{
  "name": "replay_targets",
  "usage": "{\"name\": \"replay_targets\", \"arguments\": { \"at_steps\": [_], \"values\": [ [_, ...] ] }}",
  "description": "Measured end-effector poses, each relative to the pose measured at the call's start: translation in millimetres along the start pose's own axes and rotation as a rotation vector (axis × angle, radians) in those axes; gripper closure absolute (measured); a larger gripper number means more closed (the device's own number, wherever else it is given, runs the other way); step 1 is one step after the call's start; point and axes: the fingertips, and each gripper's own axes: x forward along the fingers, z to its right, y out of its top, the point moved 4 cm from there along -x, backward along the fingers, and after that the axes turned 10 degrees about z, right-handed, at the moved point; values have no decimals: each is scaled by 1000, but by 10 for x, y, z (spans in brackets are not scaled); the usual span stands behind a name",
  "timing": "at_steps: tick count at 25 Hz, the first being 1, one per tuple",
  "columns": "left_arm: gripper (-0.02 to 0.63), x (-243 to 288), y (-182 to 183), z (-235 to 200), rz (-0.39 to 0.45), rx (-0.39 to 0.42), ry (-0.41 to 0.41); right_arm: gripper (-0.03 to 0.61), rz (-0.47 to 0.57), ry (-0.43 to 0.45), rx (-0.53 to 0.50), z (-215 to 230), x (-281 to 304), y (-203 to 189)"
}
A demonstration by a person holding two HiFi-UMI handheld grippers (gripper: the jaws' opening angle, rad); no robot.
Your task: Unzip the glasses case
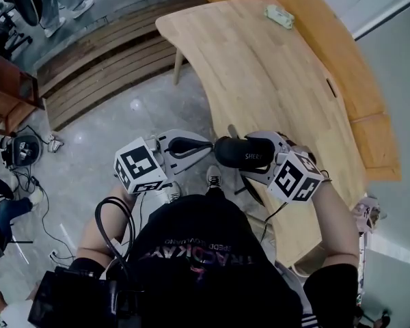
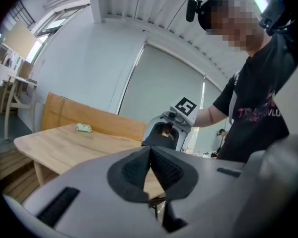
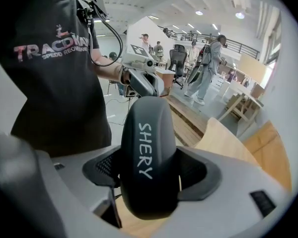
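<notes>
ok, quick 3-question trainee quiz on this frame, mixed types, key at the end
1. The right gripper is clamped on: A) a phone B) the glasses case C) nothing
2. True or false: the left gripper has its jaws wide open.
3. Fill in: the word printed on the case is ____.

Key: 1 B. 2 False, its jaws are shut. 3 SHERY.
</notes>
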Motion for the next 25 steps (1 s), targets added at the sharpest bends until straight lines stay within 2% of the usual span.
{"name": "replay_targets", "arguments": {
  "at_steps": [7, 20, 25],
  "values": [
    [600, -16, -5, -57, -58, 65, 46, 230, -25, -71, 191, 208, 115, -22],
    [600, 80, -133, 39, -140, 125, 40, 236, -60, -112, 323, 346, 291, 101],
    [599, 134, -170, 108, -162, 145, 16, 238, -62, -112, 332, 339, 358, 166]
  ]
}}
